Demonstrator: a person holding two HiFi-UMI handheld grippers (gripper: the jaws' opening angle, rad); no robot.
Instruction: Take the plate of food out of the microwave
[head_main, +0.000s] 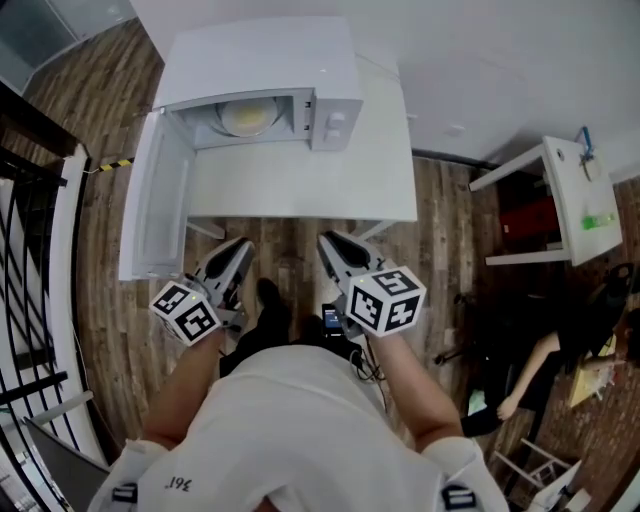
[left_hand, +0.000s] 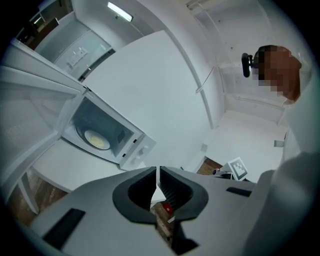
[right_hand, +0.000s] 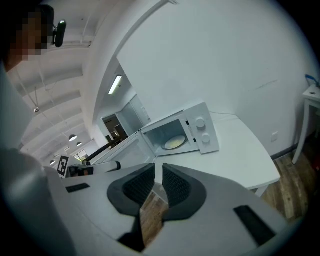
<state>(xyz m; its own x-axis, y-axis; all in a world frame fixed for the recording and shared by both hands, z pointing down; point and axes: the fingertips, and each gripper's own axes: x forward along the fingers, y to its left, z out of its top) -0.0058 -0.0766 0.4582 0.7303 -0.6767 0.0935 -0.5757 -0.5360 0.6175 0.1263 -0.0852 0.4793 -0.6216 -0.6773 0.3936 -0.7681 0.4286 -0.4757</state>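
Two hand-held grippers hang side by side above the wooden floor (head_main: 290, 255), just short of the near edge of a white table (head_main: 300, 185). Both point toward the table.

Left gripper (head_main: 243, 244): its jaws are pressed together with nothing between them, as the left gripper view shows. Its marker cube (head_main: 186, 310) sits near the person's left forearm.

Right gripper (head_main: 326, 238): its jaws stand a narrow slit apart. The right gripper view shows only floor and table edge through the gap, so it holds nothing.

Microwave (head_main: 262, 85): white, standing at the far side of the table, with its knobs on the right of its front. Its door (head_main: 150, 195) is swung fully open to the left.

Plate of food (head_main: 246, 117): round and pale yellow, lying flat in the middle of the microwave's chamber, well apart from both grippers.

A second white table (head_main: 572, 205) stands at the right of the head view, and beside it a seated person (head_main: 530, 375) is partly visible.
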